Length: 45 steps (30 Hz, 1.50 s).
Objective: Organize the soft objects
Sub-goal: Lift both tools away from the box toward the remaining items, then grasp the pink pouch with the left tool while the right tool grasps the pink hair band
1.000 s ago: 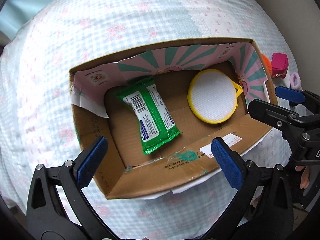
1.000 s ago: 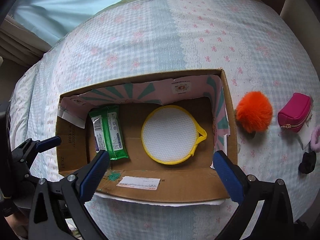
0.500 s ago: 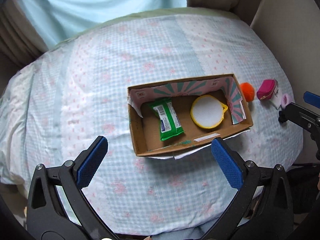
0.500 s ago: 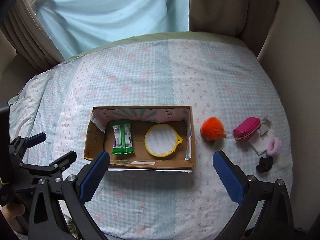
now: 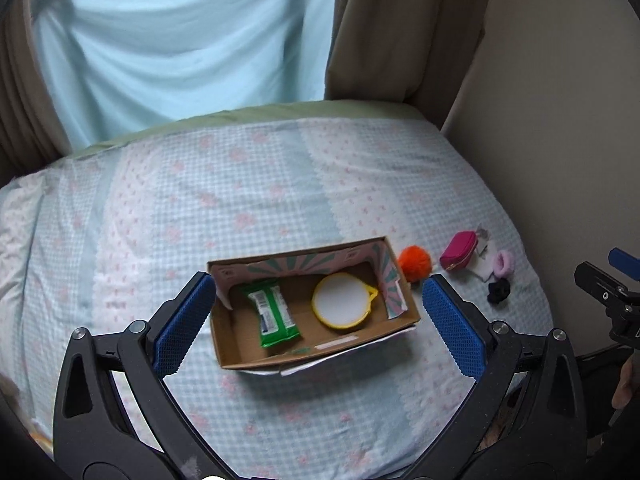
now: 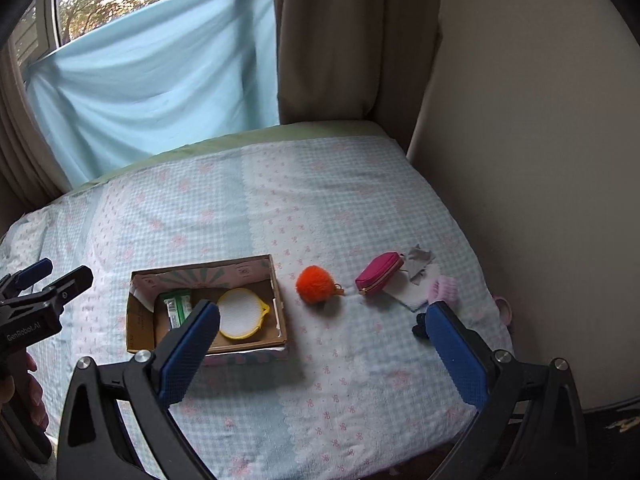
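Observation:
An open cardboard box (image 5: pixel 240 354) (image 6: pixel 140 332) lies on the bed and holds a green wipes pack (image 5: pixel 274 316) (image 6: pixel 175 307) and a round yellow-rimmed white pad (image 5: pixel 344 300) (image 6: pixel 242 313). To its right lie an orange pompom (image 5: pixel 415 263) (image 6: pixel 317 284), a magenta pouch (image 5: pixel 459 256) (image 6: pixel 379 273), a pink scrunchie (image 5: pixel 503 263) (image 6: pixel 443 289) and a black scrunchie (image 5: pixel 498 292) (image 6: pixel 420 324). My left gripper (image 5: pixel 316 336) is open and empty, high above the box. My right gripper (image 6: pixel 324 356) is open and empty, high above the bed's near edge.
The bed has a pale blue and pink checked cover (image 5: pixel 240 208) (image 6: pixel 320 208). A white cloth and grey scrap (image 6: pixel 418 276) lie by the pouch. A wall (image 6: pixel 540 160) runs along the right. Curtains (image 5: pixel 180 48) hang behind the bed.
Both grippers have pulled back and up from the box, so the whole bed and window now show. The objects have not moved.

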Each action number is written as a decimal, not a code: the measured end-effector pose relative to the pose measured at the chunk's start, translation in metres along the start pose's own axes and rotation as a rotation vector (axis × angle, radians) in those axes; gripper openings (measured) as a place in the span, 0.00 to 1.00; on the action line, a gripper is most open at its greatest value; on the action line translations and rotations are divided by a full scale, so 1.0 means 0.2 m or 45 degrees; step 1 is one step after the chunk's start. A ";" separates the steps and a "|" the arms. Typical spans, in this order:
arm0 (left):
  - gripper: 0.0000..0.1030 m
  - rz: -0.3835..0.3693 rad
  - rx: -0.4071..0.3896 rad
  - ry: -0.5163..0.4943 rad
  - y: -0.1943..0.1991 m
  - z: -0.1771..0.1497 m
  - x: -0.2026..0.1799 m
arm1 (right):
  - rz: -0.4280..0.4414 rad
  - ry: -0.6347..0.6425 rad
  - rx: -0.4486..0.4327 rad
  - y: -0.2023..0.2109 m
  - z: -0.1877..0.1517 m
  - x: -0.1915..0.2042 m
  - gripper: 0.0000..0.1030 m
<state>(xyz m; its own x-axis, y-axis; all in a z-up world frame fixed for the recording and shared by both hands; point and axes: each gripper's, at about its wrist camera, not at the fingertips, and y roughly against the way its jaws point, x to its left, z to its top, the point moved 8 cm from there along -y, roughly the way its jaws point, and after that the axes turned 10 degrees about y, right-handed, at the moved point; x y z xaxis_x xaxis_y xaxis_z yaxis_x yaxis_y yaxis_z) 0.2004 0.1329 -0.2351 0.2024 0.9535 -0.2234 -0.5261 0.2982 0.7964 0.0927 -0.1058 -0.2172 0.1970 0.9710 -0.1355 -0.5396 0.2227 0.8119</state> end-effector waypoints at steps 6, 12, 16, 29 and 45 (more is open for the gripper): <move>1.00 -0.049 -0.026 -0.087 -0.08 0.07 -0.30 | -0.043 -0.117 -0.035 -0.01 -0.02 -0.31 1.00; 1.00 -0.087 0.005 -0.160 -0.23 0.09 -0.70 | 0.035 -0.192 -0.062 -0.13 -0.06 -0.65 1.00; 1.00 -0.136 0.040 -0.198 -0.39 0.11 -0.97 | 0.048 -0.207 -0.043 -0.27 -0.06 -0.85 1.00; 1.00 -0.247 0.320 -0.592 -1.10 -0.01 -1.67 | 0.021 -0.430 0.116 -0.87 -0.21 -1.33 1.00; 0.99 -0.390 0.737 -0.851 -2.01 -0.46 -1.77 | 0.017 -0.551 0.317 -1.58 -0.56 -1.43 1.00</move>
<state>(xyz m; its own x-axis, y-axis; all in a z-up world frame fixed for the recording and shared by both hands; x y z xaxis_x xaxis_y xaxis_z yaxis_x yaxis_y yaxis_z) 0.2634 -0.3201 -0.5279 0.7917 0.5603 -0.2434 0.0854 0.2930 0.9523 0.1156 -0.4437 -0.4979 0.5413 0.8369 0.0810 -0.3429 0.1318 0.9301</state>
